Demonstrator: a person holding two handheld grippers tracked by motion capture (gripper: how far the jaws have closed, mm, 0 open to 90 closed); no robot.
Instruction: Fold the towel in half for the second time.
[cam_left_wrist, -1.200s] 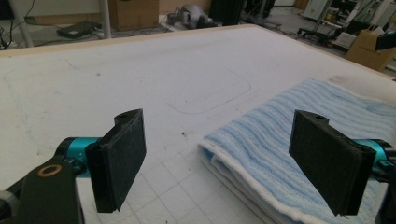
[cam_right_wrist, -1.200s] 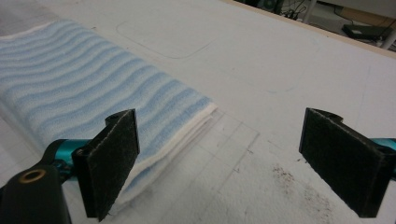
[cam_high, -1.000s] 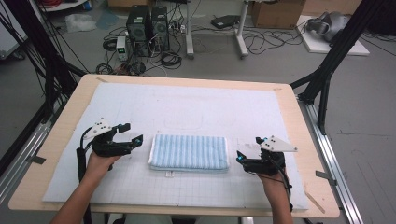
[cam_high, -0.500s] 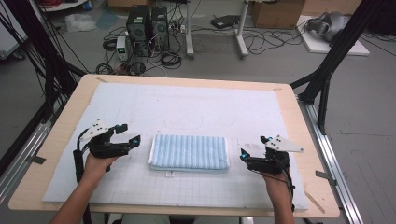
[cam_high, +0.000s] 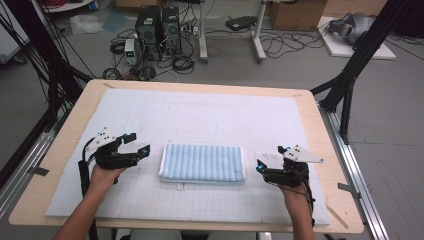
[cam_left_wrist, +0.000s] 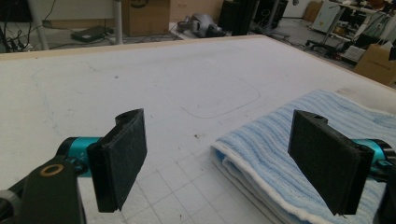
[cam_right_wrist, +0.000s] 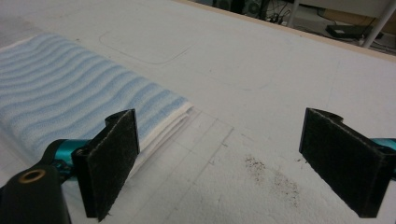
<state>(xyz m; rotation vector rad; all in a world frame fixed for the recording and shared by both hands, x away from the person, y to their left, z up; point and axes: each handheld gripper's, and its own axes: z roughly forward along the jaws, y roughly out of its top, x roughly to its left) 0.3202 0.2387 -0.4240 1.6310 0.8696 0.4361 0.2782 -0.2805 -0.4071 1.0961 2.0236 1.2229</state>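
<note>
High view placed the towel (cam_high: 202, 163) at lower centre, flanked by left gripper (cam_high: 138, 149) and right gripper (cam_high: 262, 165), jaws wide, likely poised to grasp its ends.

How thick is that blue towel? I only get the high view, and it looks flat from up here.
Observer: The left gripper view catches the towel from the side. It is folded into several layers, with white edges stacked at its end.
Operator: Is the mat clean over by the right gripper?
Observer: Not quite. In the right gripper view, a patch of brown specks lies on the white mat, ahead of the right gripper, whose jaws stand wide open.
</note>
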